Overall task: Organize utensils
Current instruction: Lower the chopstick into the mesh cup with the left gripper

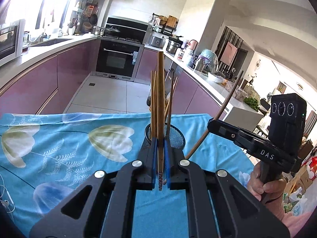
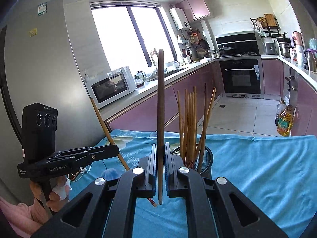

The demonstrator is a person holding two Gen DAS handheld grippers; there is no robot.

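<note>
Nearest, the left gripper (image 1: 160, 154) is clamped on a light chopstick (image 1: 160, 107) that stands upright between its blue pads. The right gripper (image 2: 160, 162) pinches a dark chopstick (image 2: 160, 107) the same way, also upright. Just beyond both, on the blue floral cloth (image 1: 59, 138), sits the black mesh holder (image 2: 206, 158) with a bundle of chopsticks (image 2: 189, 123) already standing in it, just right of the dark one

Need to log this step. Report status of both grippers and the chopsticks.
Left gripper shut on a light chopstick. Right gripper shut on a dark chopstick. Mesh holder on blue cloth, already holding several chopsticks. Nothing in the way.
</note>
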